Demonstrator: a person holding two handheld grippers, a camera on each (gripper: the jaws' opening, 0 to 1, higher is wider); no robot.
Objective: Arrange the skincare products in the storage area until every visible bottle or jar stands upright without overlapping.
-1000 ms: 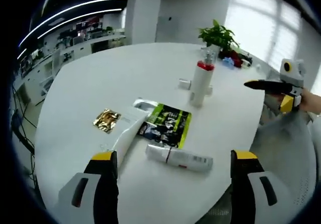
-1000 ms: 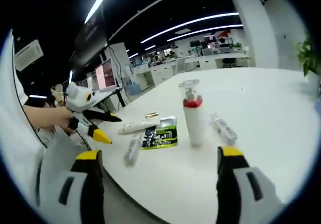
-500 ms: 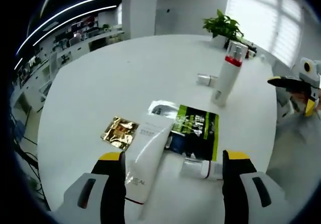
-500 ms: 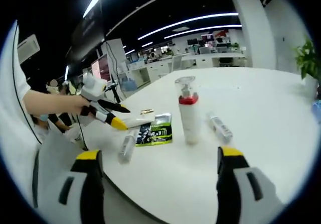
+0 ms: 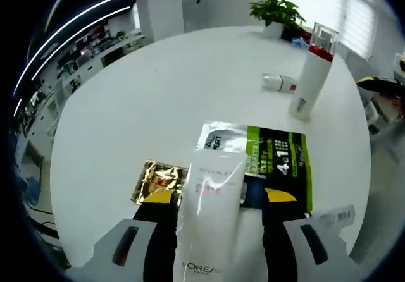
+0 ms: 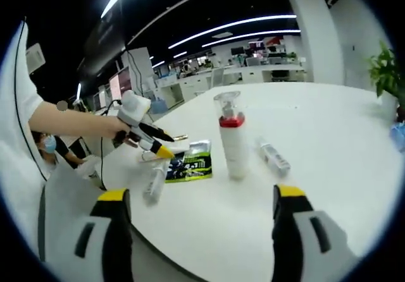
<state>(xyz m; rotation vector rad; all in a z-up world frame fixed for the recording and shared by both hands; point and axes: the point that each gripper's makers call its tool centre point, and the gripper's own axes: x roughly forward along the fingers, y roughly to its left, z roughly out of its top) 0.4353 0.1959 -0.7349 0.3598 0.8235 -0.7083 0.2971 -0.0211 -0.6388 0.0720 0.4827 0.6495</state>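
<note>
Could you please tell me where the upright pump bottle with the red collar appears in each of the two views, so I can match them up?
Left gripper view: the pump bottle stands at the upper right, past the green packet.
Right gripper view: it stands near the centre, just right of the green packet.
Shared landmark: the small white tube lying beside the bottle.

Tube (image 5: 212, 212) across sachet (image 5: 272, 168), foil packet (image 5: 158, 181) beside, on table (image 5: 158, 92).

Both views share the table (image 5: 158, 92), opposite sides.
</note>
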